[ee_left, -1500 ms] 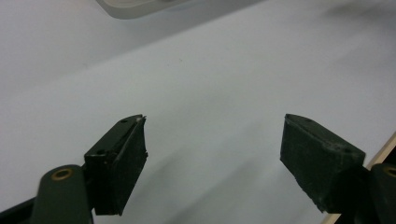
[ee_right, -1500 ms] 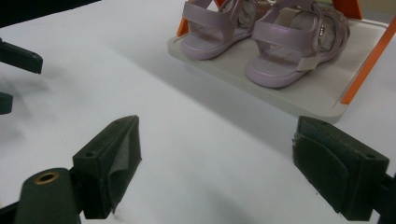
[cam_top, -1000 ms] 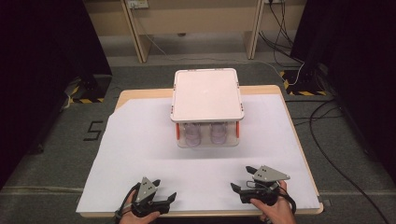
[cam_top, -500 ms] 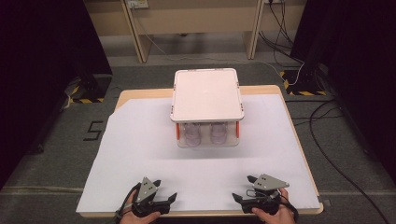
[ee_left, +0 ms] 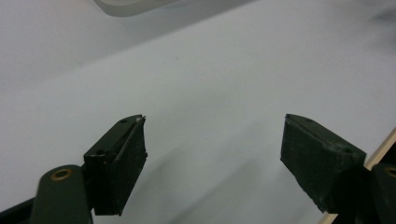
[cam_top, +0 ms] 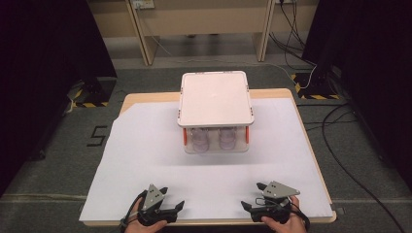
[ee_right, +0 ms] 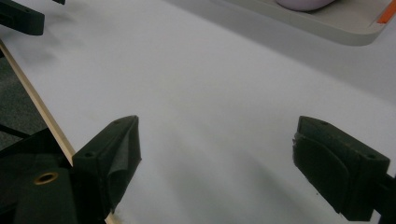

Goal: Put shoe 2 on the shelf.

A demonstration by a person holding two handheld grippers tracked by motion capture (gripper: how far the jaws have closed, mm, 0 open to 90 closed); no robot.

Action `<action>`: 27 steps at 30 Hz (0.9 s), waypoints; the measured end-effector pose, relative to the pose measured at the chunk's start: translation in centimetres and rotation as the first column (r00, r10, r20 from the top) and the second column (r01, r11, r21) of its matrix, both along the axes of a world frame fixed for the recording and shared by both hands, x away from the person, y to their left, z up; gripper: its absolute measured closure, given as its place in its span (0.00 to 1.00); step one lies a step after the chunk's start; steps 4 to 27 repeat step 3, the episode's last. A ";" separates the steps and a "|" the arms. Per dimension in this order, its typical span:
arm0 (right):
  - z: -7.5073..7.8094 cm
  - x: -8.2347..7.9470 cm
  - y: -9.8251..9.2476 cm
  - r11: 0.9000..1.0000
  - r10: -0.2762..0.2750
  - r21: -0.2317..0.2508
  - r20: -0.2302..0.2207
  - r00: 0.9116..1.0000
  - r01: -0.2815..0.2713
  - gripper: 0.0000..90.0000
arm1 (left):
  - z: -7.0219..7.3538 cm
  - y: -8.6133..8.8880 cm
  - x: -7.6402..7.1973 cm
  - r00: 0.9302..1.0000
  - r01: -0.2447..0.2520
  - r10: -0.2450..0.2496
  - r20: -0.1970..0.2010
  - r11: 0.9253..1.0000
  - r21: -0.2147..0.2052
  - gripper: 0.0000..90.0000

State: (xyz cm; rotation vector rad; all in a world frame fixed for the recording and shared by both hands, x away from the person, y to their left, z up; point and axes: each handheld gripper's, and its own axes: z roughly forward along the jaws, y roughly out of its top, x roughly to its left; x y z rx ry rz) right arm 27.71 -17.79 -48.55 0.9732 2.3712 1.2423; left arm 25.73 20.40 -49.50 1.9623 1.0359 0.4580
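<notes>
A light wooden table (cam_top: 145,98) is covered almost fully by a big white paper sheet (cam_top: 145,155), with bare wood left showing along the far edge and down the right side. A clear plastic box (cam_top: 216,141) with a white lid (cam_top: 215,98) and orange latches is sat on the sheet, toward the far middle. The table is stood on grey carpet floor (cam_top: 53,160).

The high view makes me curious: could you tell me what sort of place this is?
Probably a lab or data-recording room: a white sheet covers a wooden table, cables trail over grey carpet, and yellow-black hazard tape marks the floor beside dark panels.
</notes>
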 end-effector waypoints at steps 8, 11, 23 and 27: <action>0.1 0.0 0.0 1.000 -0.001 -0.003 0.000 1.000 0.001 0.18 | 0.0 0.0 0.0 1.000 -0.002 0.002 0.000 1.000 -0.002 0.24; 0.1 0.0 0.0 1.000 -0.001 -0.003 0.000 1.000 0.001 0.18 | 0.0 0.0 0.0 1.000 -0.002 0.002 0.000 1.000 -0.002 0.24; 0.1 0.0 0.0 1.000 -0.001 -0.003 0.000 1.000 0.001 0.18 | 0.0 0.0 0.0 1.000 -0.002 0.002 0.000 1.000 -0.002 0.24; 0.1 0.0 0.0 1.000 -0.001 -0.003 0.000 1.000 0.001 0.18 | 0.0 0.0 0.0 1.000 -0.002 0.002 0.000 1.000 -0.002 0.24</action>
